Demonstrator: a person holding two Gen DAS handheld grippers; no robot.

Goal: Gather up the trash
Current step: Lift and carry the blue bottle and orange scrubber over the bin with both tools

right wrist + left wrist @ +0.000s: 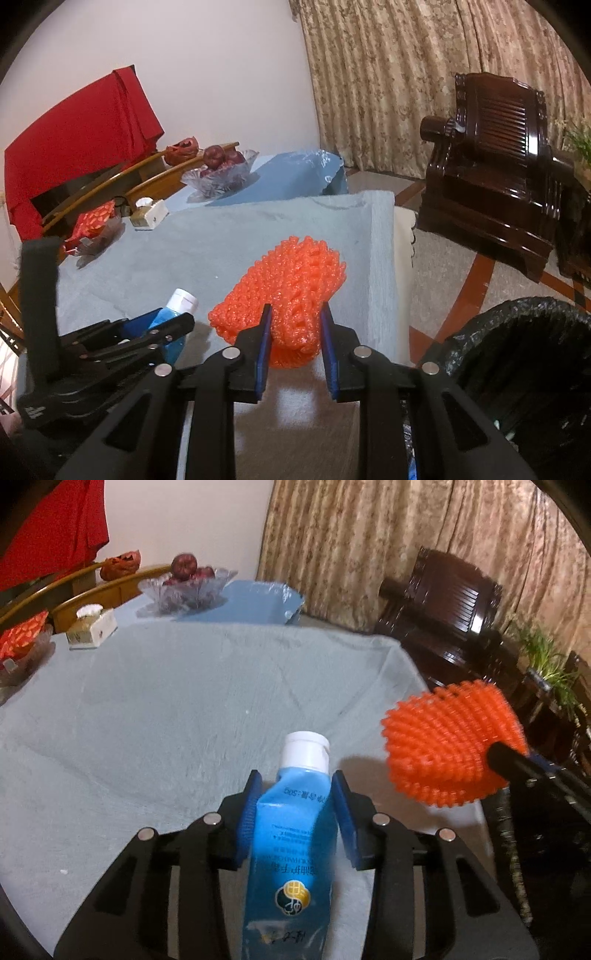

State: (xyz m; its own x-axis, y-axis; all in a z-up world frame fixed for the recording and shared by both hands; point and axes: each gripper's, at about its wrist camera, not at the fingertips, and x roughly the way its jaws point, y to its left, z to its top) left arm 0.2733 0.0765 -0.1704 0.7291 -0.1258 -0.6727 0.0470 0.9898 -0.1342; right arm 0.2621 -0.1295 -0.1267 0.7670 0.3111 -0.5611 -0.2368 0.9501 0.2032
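A blue squeeze tube [295, 834] with a white cap [306, 753] lies lengthwise between the blue pads of my left gripper [295, 786], cap pointing away; the pads press on its creased sides. In the right wrist view the tube [173, 314] and the left gripper [162, 328] show at lower left. My right gripper [295, 314] is shut on an orange foam fruit net [291, 288], held above the table's right edge. The net [450, 746] also hangs at the right of the left wrist view. A bin lined with a black bag [517, 362] stands on the floor at lower right.
The table has a pale blue cloth [184, 709]. At its far end are a glass bowl of red fruit [188, 583], a tissue box [90, 627], a dish with a red packet [22, 638] and blue plastic [255, 598]. A dark wooden armchair [498, 155] stands right.
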